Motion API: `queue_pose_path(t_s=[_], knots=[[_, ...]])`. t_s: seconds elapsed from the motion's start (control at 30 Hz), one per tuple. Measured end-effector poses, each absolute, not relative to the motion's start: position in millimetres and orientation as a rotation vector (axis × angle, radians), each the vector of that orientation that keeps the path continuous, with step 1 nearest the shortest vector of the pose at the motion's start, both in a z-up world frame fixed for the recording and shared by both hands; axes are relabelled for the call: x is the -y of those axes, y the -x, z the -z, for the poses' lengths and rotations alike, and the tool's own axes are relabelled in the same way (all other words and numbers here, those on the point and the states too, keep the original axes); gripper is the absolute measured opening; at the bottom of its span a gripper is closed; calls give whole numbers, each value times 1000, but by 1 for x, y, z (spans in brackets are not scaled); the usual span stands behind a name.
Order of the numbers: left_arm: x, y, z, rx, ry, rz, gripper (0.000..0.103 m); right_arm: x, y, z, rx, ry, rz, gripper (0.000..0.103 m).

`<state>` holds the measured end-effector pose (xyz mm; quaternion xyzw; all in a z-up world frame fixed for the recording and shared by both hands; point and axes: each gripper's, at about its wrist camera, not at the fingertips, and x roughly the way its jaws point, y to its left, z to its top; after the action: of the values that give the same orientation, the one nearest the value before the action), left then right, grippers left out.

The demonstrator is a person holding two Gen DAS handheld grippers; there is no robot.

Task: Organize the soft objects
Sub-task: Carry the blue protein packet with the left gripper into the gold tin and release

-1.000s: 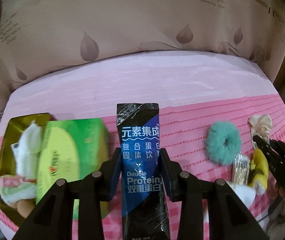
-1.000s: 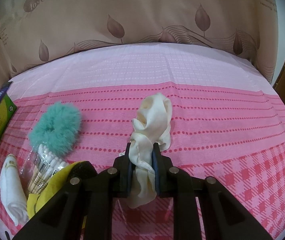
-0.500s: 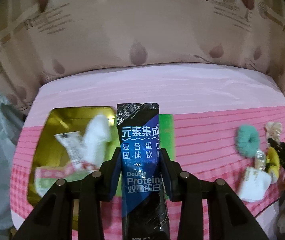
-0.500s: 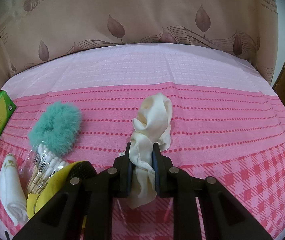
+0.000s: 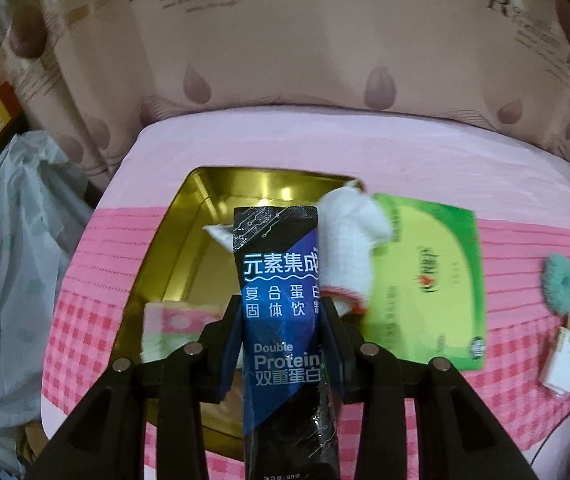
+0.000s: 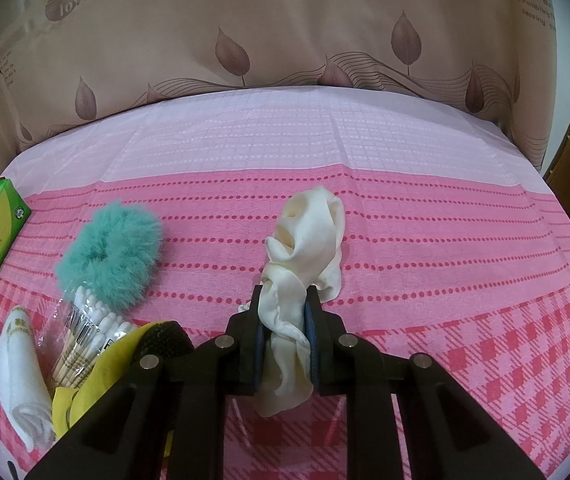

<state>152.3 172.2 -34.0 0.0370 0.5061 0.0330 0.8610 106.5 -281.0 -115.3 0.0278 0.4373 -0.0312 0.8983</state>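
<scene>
Left gripper (image 5: 281, 312) clamped on a dark blue protein sachet (image 5: 281, 304), held upright over the gold tin (image 5: 173, 240). In the tin: a white rolled cloth (image 5: 349, 248) at the sachet's 2 o'clock, a pink-and-green packet (image 5: 177, 328) at 9 o'clock. Green tissue box (image 5: 429, 280) lies just beside the tin at 3 o'clock.

Right gripper (image 6: 285, 316) pinched tight on a cream fabric scrunchie (image 6: 309, 240), which trails onto the pink tablecloth (image 6: 445, 240) towards 12 o'clock. Teal fluffy scrunchie (image 6: 113, 252) at 10 o'clock; cotton swabs (image 6: 85, 328) and folded white towel (image 6: 21, 360) at 9 o'clock.
</scene>
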Motion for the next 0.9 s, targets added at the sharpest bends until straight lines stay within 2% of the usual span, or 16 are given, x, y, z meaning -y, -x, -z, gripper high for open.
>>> queue_pose_path(t_s=[0.9], knots=[[-235, -168, 63, -1078, 8, -164, 40, 280, -106, 117, -906, -41, 77, 18]])
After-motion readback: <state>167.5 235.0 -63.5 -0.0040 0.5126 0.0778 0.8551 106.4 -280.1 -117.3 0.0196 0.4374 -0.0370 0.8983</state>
